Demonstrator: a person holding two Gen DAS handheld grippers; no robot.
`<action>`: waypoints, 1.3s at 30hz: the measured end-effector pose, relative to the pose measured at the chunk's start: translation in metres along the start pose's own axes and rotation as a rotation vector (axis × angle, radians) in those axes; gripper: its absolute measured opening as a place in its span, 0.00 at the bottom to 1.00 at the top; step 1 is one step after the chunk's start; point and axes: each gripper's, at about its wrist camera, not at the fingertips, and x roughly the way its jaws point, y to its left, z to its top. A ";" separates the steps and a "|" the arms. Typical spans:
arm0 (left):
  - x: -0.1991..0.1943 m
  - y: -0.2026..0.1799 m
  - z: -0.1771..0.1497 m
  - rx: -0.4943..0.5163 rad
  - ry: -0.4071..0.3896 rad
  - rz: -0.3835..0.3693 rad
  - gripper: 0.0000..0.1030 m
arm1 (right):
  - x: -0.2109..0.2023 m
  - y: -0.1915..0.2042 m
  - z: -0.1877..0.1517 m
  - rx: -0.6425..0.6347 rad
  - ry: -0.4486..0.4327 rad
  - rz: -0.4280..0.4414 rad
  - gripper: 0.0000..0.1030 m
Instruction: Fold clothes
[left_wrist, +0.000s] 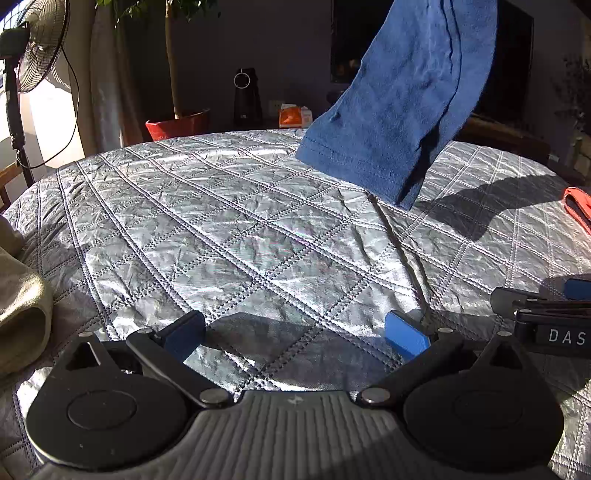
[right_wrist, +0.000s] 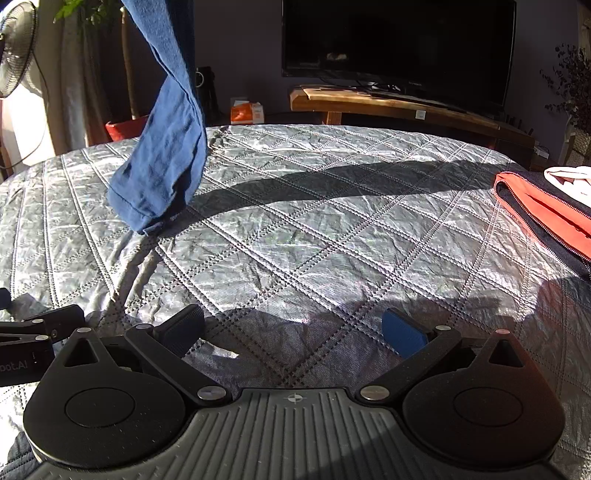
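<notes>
Both grippers, left (left_wrist: 295, 330) and right (right_wrist: 293, 328), rest low with jaws released and empty, so whatever's dangling the blue garment (left_wrist: 399, 103) over the quilted bed (left_wrist: 221, 221) is out of frame, probably for spreading.

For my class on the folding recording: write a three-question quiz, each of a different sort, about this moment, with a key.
1. True or false: the left gripper is shut on the blue garment.
2. Multiple choice: the blue garment's lower hem is A) hanging down to the quilted cover, B) folded flat, C) on the TV stand.
3. Fill in: beside the red plant pot stands a ____ on a pole.

Key: 1 false, both the left and the right gripper are open and empty; 2 A; 3 fan.
</notes>
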 end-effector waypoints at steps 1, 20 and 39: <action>0.000 0.000 0.000 0.000 0.000 0.000 1.00 | 0.000 0.000 0.000 0.000 0.000 0.000 1.00; 0.000 0.000 0.000 0.000 0.000 0.000 1.00 | -0.003 -0.004 -0.001 0.000 0.000 0.000 1.00; 0.000 0.000 0.000 0.000 0.000 0.000 1.00 | -0.002 -0.004 -0.001 0.000 0.000 -0.001 1.00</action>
